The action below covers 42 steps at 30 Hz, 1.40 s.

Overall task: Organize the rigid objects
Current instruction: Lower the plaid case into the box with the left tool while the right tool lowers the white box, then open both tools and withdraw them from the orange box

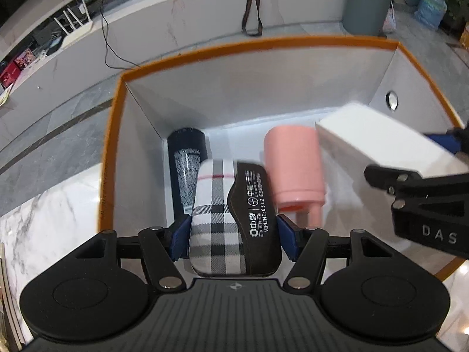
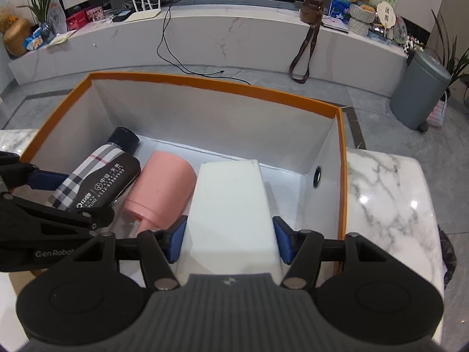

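Observation:
An orange-rimmed white box [image 1: 117, 123] [image 2: 222, 86] stands on the marble table. My left gripper [image 1: 233, 239] is shut on a plaid glasses case [image 1: 231, 217] and holds it inside the box; the case also shows in the right wrist view [image 2: 96, 182]. My right gripper [image 2: 230, 242] is shut on a white box-shaped object [image 2: 231, 211] [image 1: 381, 152], also inside the orange box. A pink cup [image 1: 296, 170] [image 2: 161, 190] lies on its side between them. A black cylinder [image 1: 187, 152] [image 2: 124, 138] lies at the left wall.
The marble table [image 2: 387, 193] extends to the right of the box. Beyond it are a grey floor, a long white counter [image 2: 234, 38] with clutter and a hanging strap, and a grey bin [image 2: 419, 94].

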### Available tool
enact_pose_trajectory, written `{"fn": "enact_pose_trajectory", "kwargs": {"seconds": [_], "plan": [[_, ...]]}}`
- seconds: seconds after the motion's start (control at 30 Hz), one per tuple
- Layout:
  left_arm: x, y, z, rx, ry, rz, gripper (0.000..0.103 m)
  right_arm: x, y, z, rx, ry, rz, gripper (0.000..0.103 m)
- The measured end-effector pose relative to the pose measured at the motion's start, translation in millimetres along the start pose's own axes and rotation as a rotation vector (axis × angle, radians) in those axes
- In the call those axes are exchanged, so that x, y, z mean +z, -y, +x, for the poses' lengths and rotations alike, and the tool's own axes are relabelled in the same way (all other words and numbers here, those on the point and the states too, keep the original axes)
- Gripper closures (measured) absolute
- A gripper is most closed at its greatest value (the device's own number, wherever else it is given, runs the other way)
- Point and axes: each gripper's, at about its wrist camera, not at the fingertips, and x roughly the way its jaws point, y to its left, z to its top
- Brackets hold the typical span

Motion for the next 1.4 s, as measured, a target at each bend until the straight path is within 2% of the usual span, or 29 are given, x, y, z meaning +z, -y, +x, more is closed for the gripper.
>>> {"fn": "enact_pose_trajectory", "kwargs": {"seconds": [0.27, 0.37, 0.63, 0.97, 1.4], "plan": [[-1.1, 2.5, 10.2, -0.011, -0.009, -0.004, 0.030, 0.9, -7.2, 5.9, -0.061, 0.017, -0.046, 0.042], [1.4, 2.2, 6.6, 0.004, 0.001, -0.001, 0.027, 1.0, -6.6, 6.4, -0.070, 0.029, -0.047, 0.042], [5.8, 3.9, -10.4, 0.044, 0.026, 0.005, 0.025, 2.7, -13.2, -0.1, -0.041, 0.048, -0.043, 0.040], [6.4, 2.5, -19.8, 0.052, 0.031, -0.008, 0.025, 4.1, -12.5, -11.7, -0.027, 0.067, -0.040, 0.038], [4.8, 13.0, -64.8, 0.075, 0.076, -0.013, 0.025, 2.9, -6.4, -59.3, -0.021, 0.135, -0.043, 0.036]]}}
